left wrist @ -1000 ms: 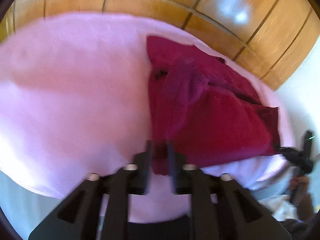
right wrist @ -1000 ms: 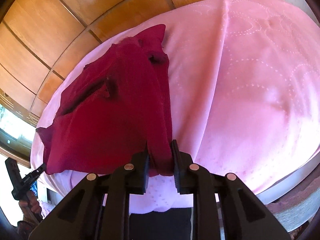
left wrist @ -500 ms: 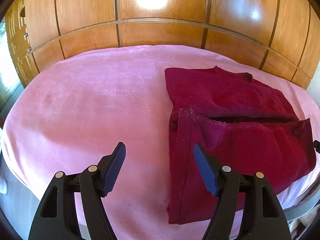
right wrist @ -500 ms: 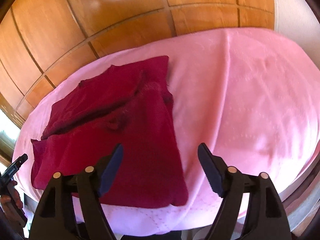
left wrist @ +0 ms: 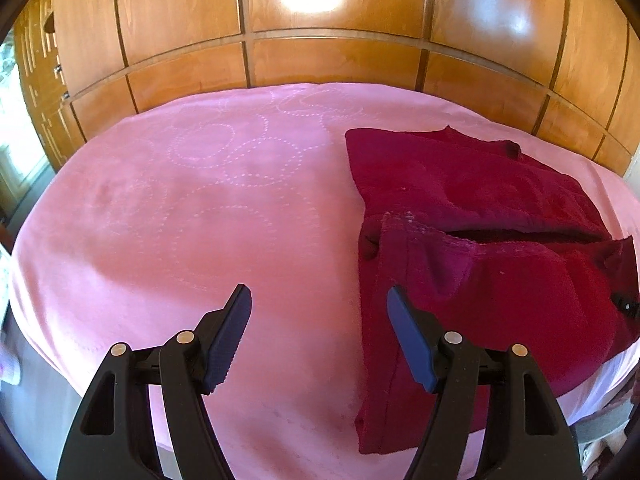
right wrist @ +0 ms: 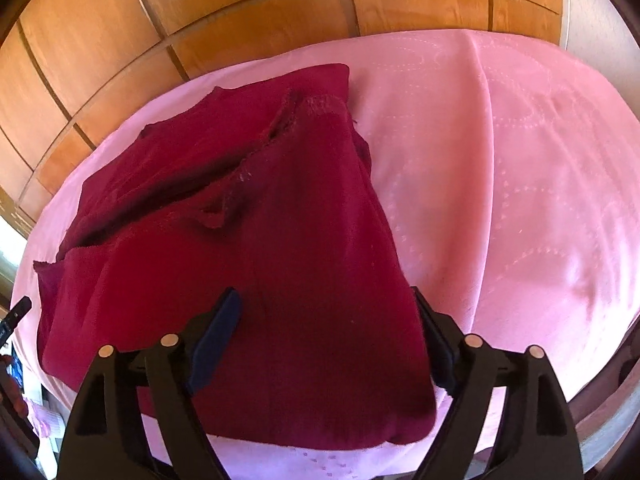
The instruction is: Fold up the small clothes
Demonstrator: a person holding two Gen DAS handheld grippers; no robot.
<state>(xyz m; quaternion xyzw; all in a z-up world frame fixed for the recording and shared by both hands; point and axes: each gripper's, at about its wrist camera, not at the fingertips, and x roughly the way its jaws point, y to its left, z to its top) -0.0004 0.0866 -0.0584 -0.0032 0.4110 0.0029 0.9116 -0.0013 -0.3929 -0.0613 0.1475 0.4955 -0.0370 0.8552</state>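
Both our grippers hold nothing: left gripper (left wrist: 319, 300) spread over bare pink quilted bedspread (left wrist: 192, 220), right gripper (right wrist: 326, 304) opening above the dark red knit garment (right wrist: 248, 240). That garment lies beyond and beneath the right fingers, right of the left ones. Its long axis seems to run toward the wooden panelling (left wrist: 340, 64). We judge the loose folded flap could slip open if snagged.

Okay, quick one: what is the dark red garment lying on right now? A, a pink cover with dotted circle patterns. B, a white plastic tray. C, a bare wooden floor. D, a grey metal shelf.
A: the dark red garment lies flat on the pink cover, whose stitched dotted circles show beside it; the wood panelling stands behind the cover, not under the garment.
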